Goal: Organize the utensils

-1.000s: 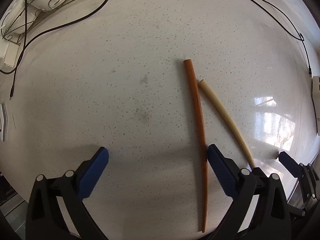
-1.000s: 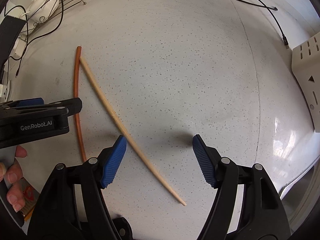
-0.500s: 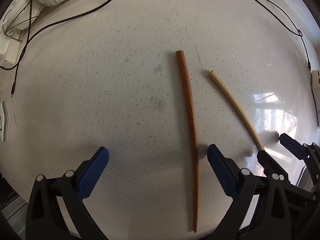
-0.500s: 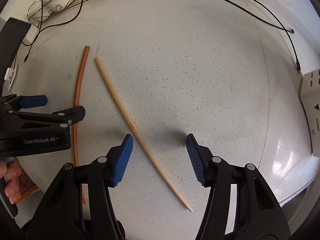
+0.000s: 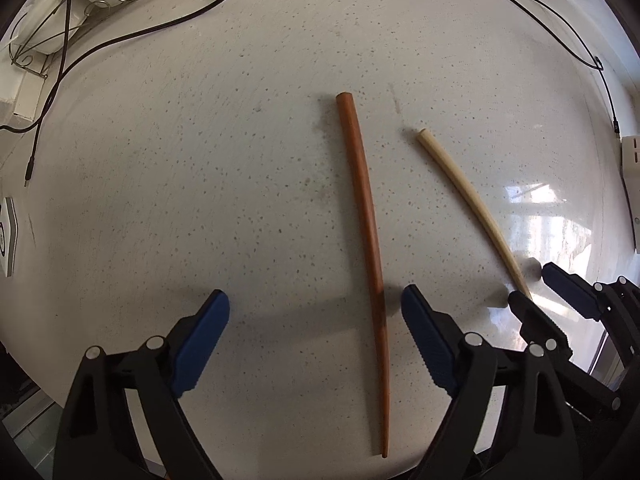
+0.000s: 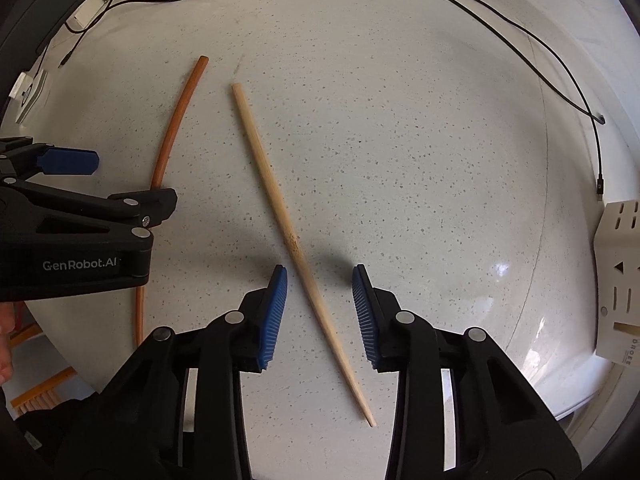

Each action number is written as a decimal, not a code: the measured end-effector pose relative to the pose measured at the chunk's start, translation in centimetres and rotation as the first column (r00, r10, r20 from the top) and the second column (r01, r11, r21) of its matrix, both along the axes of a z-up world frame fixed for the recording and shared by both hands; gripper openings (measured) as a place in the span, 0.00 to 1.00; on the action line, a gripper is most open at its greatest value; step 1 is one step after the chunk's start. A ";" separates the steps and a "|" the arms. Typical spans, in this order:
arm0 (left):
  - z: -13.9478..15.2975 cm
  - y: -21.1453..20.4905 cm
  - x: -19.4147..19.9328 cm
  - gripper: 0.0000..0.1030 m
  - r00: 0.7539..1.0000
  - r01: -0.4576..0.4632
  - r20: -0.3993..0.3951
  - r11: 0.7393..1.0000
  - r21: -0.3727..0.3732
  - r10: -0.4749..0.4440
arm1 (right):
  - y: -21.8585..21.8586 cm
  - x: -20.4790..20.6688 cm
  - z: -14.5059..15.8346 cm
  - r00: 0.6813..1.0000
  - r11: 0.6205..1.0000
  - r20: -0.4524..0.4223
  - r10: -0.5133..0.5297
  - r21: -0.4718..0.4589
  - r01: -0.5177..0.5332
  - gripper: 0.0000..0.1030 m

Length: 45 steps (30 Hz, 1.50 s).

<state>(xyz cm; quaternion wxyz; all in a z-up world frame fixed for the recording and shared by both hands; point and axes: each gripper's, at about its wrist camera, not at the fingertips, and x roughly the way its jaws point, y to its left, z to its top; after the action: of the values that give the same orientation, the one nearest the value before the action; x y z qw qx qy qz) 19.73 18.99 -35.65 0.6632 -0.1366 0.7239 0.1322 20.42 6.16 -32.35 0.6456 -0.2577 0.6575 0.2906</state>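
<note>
Two chopsticks lie apart on a white speckled counter. The orange-brown chopstick (image 5: 366,216) runs between my left gripper's (image 5: 316,320) wide-open blue pads, nearer the right pad (image 5: 424,340). It also shows in the right wrist view (image 6: 176,120). The pale bamboo chopstick (image 6: 288,228) lies between my right gripper's (image 6: 320,308) pads, which stand partly closed and do not touch it. It also shows in the left wrist view (image 5: 460,188), with the right gripper (image 5: 532,296) over its thin end. The left gripper (image 6: 80,184) shows at the left of the right wrist view.
Black cables (image 5: 160,28) and a wire rack (image 5: 80,4) lie at the counter's far side. A cable (image 6: 540,64) crosses the far right. A white plastic holder (image 6: 620,280) stands at the right edge. The counter's front edge is just below both grippers.
The two chopsticks, touching at their thick ends a second ago, now lie apart. My right gripper has moved over the bamboo chopstick and narrowed its jaws. My left gripper now straddles the orange one.
</note>
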 end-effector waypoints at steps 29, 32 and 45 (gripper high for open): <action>1.1 -2.2 -2.4 0.13 0.997 0.083 -0.006 0.997 0.009 -0.083 | -7.7 3.2 0.3 0.977 0.979 -0.100 -0.186 0.065 0.193 0.06; 1.1 -1.6 -2.7 0.07 0.997 0.073 -0.005 0.997 -0.023 -0.073 | -8.9 2.7 0.4 0.974 0.974 -0.101 -0.203 0.078 0.212 0.06; 1.3 -1.1 -3.8 0.06 0.998 0.053 0.040 0.997 -0.054 -0.051 | -12.7 0.9 1.3 0.939 0.932 -0.124 -0.320 0.140 0.335 0.06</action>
<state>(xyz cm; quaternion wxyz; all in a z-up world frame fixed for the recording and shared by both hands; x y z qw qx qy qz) 15.90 17.89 -34.35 0.6763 -0.1385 0.7176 0.0924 21.35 -6.56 -31.00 0.6701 -0.0773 0.6972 0.2427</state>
